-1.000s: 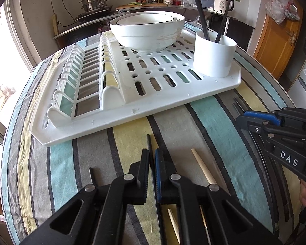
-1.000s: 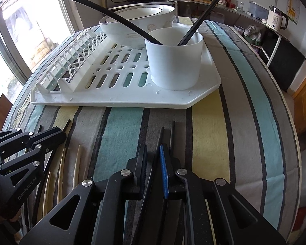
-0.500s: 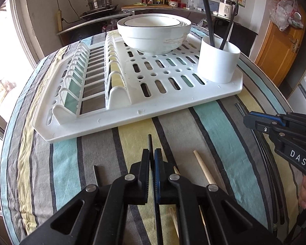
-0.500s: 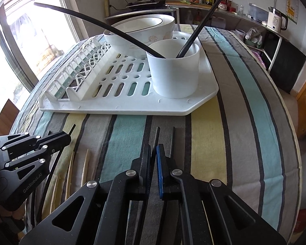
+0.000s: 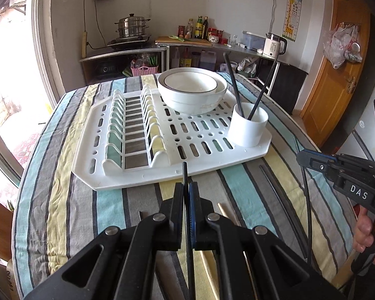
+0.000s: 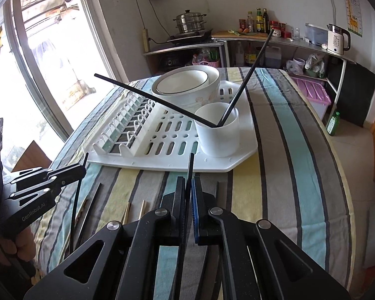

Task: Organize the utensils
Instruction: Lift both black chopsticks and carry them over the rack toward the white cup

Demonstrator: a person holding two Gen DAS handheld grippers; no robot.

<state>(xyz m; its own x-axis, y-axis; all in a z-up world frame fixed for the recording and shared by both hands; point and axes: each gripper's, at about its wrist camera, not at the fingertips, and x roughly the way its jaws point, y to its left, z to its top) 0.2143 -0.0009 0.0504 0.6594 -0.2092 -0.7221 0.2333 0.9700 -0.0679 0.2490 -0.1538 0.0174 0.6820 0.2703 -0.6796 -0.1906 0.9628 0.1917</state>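
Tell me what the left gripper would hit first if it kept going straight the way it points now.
Probably the near rim of the white dish rack. The left gripper, shut on a black chopstick, aims down at that edge, and the chopstick tip would arrive first. Depth is uncertain; striped tablecloth just short of it is possible.

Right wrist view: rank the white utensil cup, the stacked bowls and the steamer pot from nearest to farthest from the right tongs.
1. White utensil cup, on the drying rack's near right corner.
2. Stacked bowls, at the rack's far end, behind the cup.
3. Steamer pot, on the stove against the back wall.
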